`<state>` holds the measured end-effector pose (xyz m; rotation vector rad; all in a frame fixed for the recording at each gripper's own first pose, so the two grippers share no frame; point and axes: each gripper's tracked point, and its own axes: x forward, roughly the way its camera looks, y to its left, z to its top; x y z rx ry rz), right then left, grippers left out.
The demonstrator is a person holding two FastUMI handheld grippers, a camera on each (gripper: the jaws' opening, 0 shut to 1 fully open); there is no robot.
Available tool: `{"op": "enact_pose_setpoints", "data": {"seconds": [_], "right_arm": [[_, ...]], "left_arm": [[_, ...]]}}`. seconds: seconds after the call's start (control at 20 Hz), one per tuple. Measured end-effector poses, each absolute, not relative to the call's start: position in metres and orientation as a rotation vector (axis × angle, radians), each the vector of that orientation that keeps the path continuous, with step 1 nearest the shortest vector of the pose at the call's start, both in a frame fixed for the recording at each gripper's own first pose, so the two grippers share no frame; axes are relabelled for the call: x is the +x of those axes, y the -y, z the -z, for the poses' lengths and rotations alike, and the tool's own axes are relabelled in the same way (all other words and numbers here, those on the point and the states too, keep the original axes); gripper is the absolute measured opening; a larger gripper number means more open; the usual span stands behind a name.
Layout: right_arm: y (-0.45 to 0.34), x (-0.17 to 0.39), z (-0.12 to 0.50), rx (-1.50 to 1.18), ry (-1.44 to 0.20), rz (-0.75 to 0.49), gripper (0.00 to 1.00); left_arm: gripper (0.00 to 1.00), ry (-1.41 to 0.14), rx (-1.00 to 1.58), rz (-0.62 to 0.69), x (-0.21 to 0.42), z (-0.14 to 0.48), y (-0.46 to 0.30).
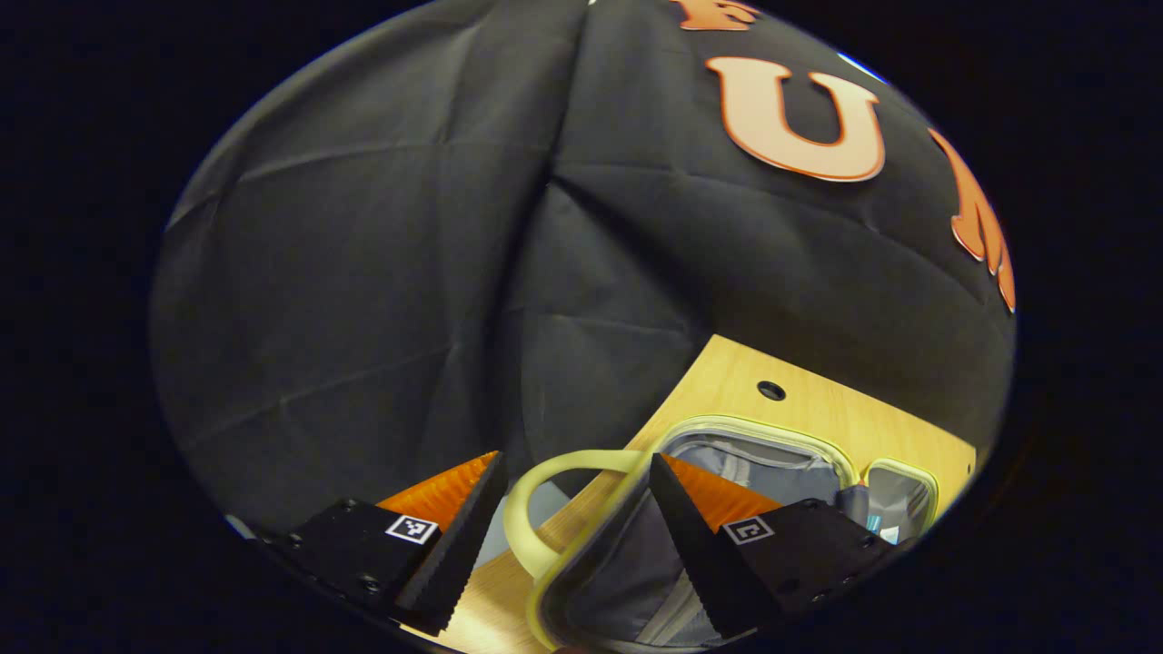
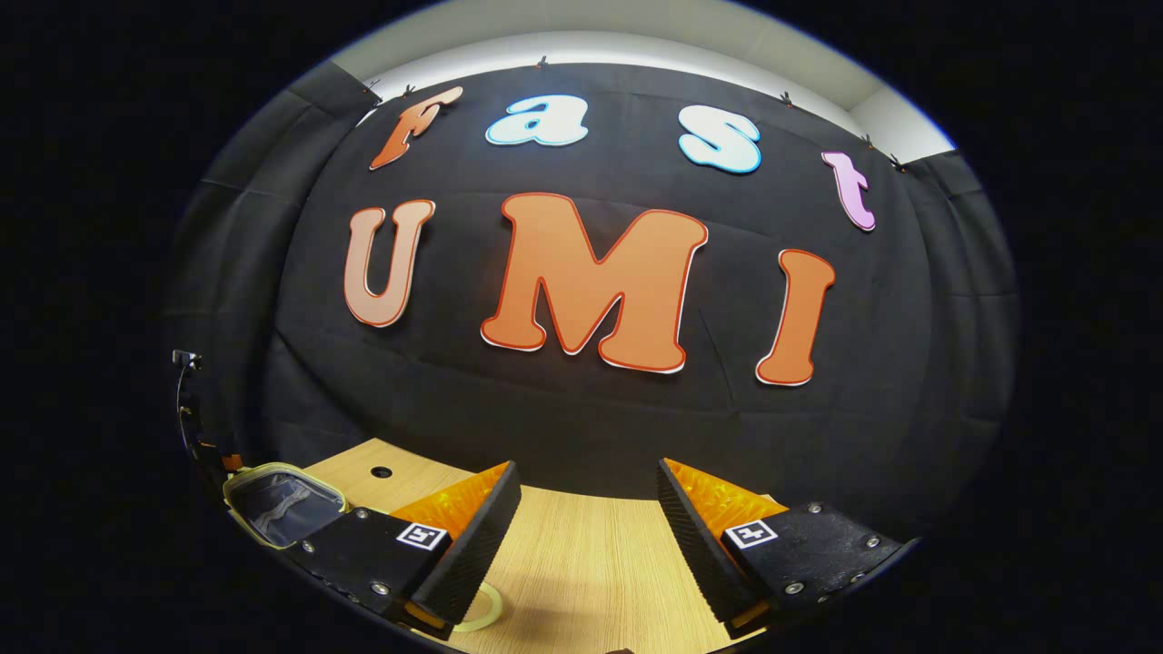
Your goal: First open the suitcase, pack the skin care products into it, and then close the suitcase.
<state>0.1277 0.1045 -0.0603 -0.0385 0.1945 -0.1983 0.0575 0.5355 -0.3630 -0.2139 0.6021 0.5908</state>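
Observation:
The small suitcase (image 1: pixel 754 459) lies open on the wooden table (image 1: pixel 818 409), showing its pale yellow-green rim and grey lining. Its curved handle (image 1: pixel 527 509) sits between the fingers of my left gripper (image 1: pixel 572 545), which is open; neither finger presses on the handle. The right-hand finger hangs over the lining. A second rimmed half (image 1: pixel 899 495) lies at the right, with small bluish items (image 1: pixel 872 522) beside it, too small to identify. My right gripper (image 2: pixel 586 545) is open above bare table (image 2: pixel 581 563). The suitcase (image 2: pixel 282 504) lies to its far left, and a pale loop (image 2: pixel 482 618) peeks out by its left finger.
The black cloth wall (image 1: pixel 409 272) stands close behind the table on both sides. A round hole (image 1: pixel 770 391) pierces the tabletop just beyond the suitcase, and the hole (image 2: pixel 382 472) also shows in the right gripper view. A dark device (image 2: pixel 195 409) rises at the far left edge.

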Motion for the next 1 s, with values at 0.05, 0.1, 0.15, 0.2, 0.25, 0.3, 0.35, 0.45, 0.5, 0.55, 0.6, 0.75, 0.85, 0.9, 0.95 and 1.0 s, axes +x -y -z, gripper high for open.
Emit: {"op": "enact_pose_setpoints", "data": {"seconds": [0.05,0.1,0.15,0.2,0.25,0.3,0.35,0.45,0.5,0.55,0.6,0.75,0.85,0.9,0.95,1.0], "right_arm": [[-0.104,0.127,0.061,-0.041,-0.202,0.209,0.95],[-0.103,0.126,0.061,-0.048,-0.204,0.218,0.95],[-0.103,0.125,0.060,-0.057,-0.206,0.226,0.95],[-0.104,0.123,0.060,-0.062,-0.212,0.227,0.95],[-0.106,0.122,0.061,-0.067,-0.218,0.226,0.95],[-0.107,0.122,0.062,-0.073,-0.224,0.226,0.95],[-0.108,0.122,0.062,-0.073,-0.228,0.226,0.95],[-0.109,0.122,0.060,-0.065,-0.227,0.224,0.95],[-0.110,0.121,0.059,-0.068,-0.224,0.224,0.95],[-0.109,0.121,0.059,-0.074,-0.226,0.223,0.95],[-0.108,0.120,0.059,-0.081,-0.228,0.221,0.95],[-0.108,0.120,0.059,-0.087,-0.227,0.218,0.95],[-0.106,0.119,0.058,-0.082,-0.228,0.213,0.95],[-0.104,0.118,0.058,-0.083,-0.226,0.214,0.95],[-0.102,0.117,0.057,-0.084,-0.220,0.212,0.95],[-0.101,0.115,0.056,-0.087,-0.218,0.212,0.95]], "left_arm": [[0.98,-0.611,-0.264,-0.601,0.056,0.370,-0.543],[0.97,-0.626,-0.309,-0.607,0.052,0.378,-0.550],[0.97,-0.648,-0.350,-0.614,0.047,0.388,-0.553],[0.97,-0.671,-0.391,-0.618,0.044,0.395,-0.557],[0.97,-0.662,-0.434,-0.620,0.045,0.396,-0.560],[0.96,-0.677,-0.479,-0.624,0.043,0.403,-0.564],[0.94,-0.701,-0.534,-0.626,0.038,0.414,-0.566],[0.88,-0.737,-0.690,-0.624,0.033,0.423,-0.570],[0.84,-0.756,-0.765,-0.631,0.029,0.433,-0.573],[0.88,-0.770,-0.829,-0.624,0.028,0.442,-0.571],[0.65,-0.781,-0.878,-0.611,0.026,0.449,-0.569],[0.29,-0.793,-0.867,-0.570,0.031,0.447,-0.560],[0.23,-0.778,-0.816,-0.547,0.036,0.432,-0.562],[0.13,-0.769,-0.771,-0.526,0.034,0.421,-0.562],[0.13,-0.746,-0.721,-0.512,0.037,0.410,-0.565],[0.13,-0.718,-0.677,-0.493,0.039,0.394,-0.566]]}}
